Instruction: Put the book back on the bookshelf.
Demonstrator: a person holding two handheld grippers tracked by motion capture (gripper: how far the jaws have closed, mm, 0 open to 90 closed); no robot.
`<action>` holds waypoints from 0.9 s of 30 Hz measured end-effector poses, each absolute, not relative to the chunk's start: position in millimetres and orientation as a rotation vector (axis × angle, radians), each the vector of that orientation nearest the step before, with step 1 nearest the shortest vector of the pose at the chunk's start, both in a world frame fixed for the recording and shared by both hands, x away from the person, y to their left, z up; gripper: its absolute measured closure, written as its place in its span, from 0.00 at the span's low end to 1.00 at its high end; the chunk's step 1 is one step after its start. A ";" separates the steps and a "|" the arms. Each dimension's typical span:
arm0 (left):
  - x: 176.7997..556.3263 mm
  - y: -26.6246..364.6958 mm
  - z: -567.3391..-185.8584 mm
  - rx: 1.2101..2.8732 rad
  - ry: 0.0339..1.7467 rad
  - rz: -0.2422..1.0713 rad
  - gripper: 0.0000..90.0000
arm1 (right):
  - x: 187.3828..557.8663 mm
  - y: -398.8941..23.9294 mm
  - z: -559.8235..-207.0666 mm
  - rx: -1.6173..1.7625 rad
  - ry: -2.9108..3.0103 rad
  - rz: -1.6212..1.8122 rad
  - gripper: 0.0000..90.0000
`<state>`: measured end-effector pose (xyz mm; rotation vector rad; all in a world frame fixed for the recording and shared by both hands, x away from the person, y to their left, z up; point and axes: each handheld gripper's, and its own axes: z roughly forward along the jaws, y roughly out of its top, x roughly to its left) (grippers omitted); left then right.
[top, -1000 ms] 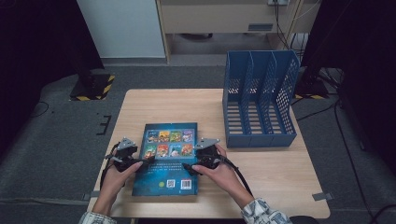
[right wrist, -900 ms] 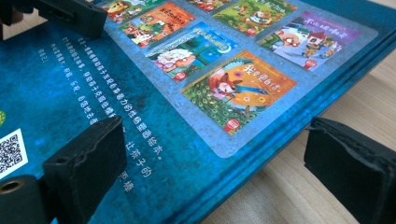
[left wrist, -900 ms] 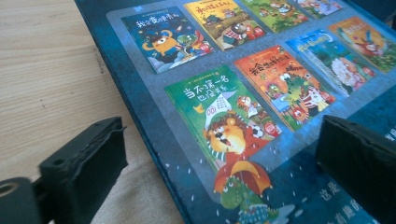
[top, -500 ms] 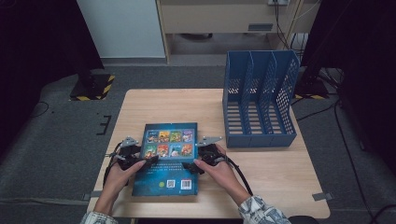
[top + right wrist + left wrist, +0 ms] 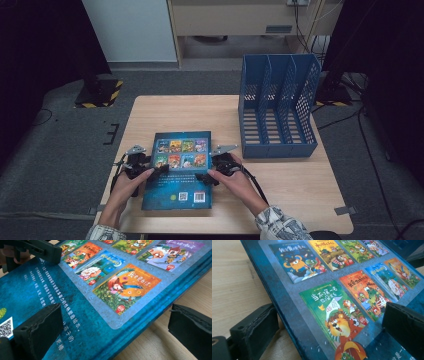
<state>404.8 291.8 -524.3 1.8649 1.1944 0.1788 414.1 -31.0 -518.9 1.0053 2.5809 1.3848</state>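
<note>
A blue picture book (image 5: pixel 180 170) lies flat on the wooden table (image 5: pixel 175 112), back cover up, with small cover pictures and barcodes. My left gripper (image 5: pixel 152 171) stands open at the book's left edge: in the left gripper view (image 5: pixel 329 322) one jaw rests on the table and the other sits over the cover (image 5: pixel 332 297). My right gripper (image 5: pixel 206 176) is open at the right edge. Its jaws have just been opening, with the book's edge (image 5: pixel 140 322) between them (image 5: pixel 116 320) and neither pad pressing on it. The left gripper's jaw (image 5: pixel 37 250) lies across the cover.
A blue three-slot file rack (image 5: pixel 277 110) stands upright at the table's back right, close to the book's far right corner. Bare tabletop lies behind the book and at the front right. Cables trail from both grippers toward the front edge.
</note>
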 end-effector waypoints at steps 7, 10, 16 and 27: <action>406.6 291.2 -527.0 1.853 1.180 0.148 0.01 | 419.8 -31.6 -522.1 1.038 2.598 1.417 0.01; 408.6 290.0 -529.1 1.842 1.181 0.107 0.00 | 421.1 -29.3 -521.8 1.033 2.603 1.412 0.01; 410.6 288.8 -524.7 1.874 1.199 0.096 0.01 | 421.0 -25.2 -519.6 1.041 2.603 1.384 0.01; 407.5 286.8 -494.2 1.849 1.139 0.232 0.09 | 423.6 -19.7 -493.4 0.966 2.571 1.317 0.05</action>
